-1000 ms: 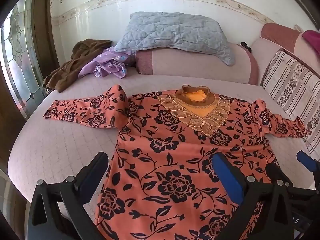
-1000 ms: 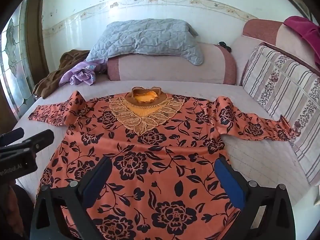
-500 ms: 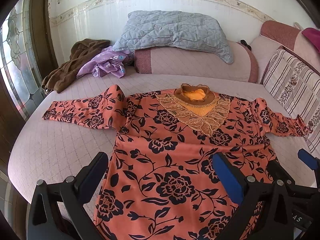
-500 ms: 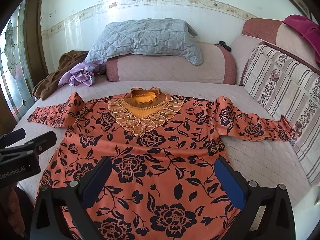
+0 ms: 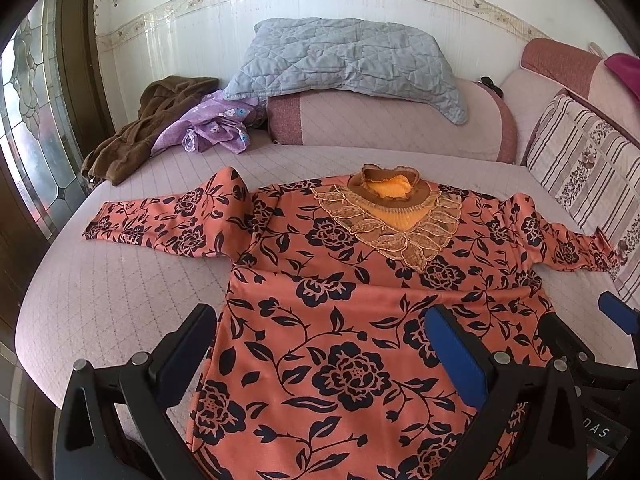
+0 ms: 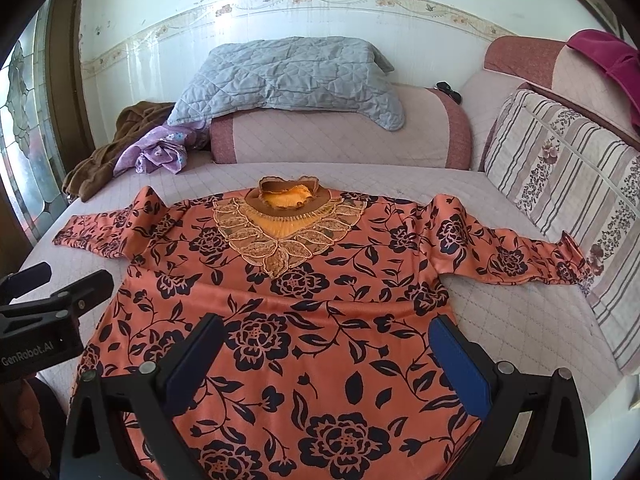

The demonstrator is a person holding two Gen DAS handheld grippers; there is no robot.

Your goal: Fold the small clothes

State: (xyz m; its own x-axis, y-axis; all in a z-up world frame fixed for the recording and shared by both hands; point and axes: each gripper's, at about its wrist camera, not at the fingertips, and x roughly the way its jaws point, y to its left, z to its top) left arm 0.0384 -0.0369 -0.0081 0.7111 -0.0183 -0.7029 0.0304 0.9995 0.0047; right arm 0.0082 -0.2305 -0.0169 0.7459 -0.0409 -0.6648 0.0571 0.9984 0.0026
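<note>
Right wrist view — blouse (image 6: 304, 320) flat, collar pointing away, sleeves sideways.

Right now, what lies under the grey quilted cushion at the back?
The grey quilted cushion rests on the pink bolster; its left corner overhangs the purple garment. What lies beneath that corner is covered.

A home: cushioned sofa (image 6: 400, 184), quilt (image 6: 288, 76), strewn clothes (image 5: 160, 128).

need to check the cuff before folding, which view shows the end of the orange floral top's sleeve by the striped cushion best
The right wrist view: the orange floral top's sleeve runs unobstructed to its cuff, right against the striped cushion. The left wrist view squeezes that cuff to the frame's distorted edge, above the right gripper.
</note>
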